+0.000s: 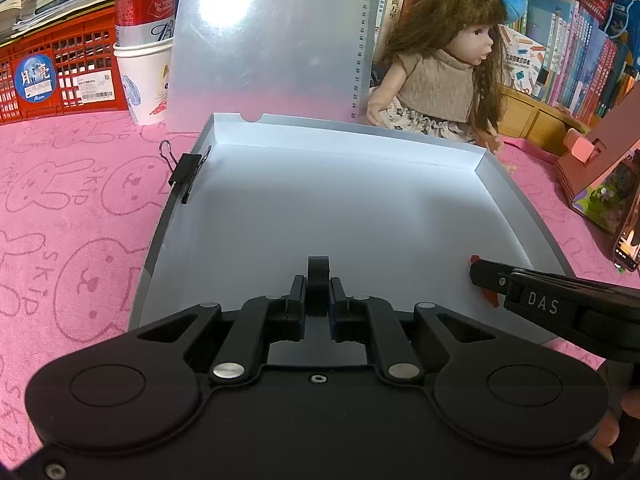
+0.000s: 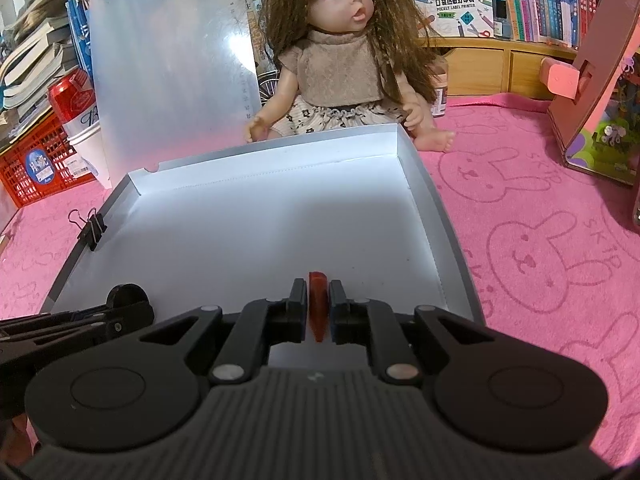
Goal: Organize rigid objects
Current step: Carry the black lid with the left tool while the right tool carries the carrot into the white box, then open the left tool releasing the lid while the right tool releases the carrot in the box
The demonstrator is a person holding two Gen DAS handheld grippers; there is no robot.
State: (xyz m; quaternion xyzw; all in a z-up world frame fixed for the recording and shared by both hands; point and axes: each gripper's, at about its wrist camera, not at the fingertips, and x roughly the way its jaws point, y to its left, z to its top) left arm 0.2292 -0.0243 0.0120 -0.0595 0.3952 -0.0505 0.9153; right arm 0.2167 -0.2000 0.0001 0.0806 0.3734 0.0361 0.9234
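Note:
A shallow white box [image 1: 340, 200] with a grey rim lies on the pink cloth, and both grippers hover over its near end. My left gripper [image 1: 318, 300] is shut on a small black rounded piece [image 1: 318, 276] that stands upright between the pads. My right gripper [image 2: 319, 308] is shut on a thin red piece [image 2: 318, 300], also upright. In the left wrist view the right gripper [image 1: 478, 276] reaches in from the right with the red piece [image 1: 490, 297] peeking out. In the right wrist view the left gripper [image 2: 120, 314] shows at the left with the black piece [image 2: 128, 298].
A black binder clip [image 1: 186, 176] is clamped on the box's left rim. Behind the box sit a doll [image 2: 340, 60], a translucent clipboard [image 1: 272, 40], a red can in a paper cup [image 1: 144, 20] and a red crate [image 1: 60, 68]. A pink wooden house [image 2: 592, 92] stands at the right.

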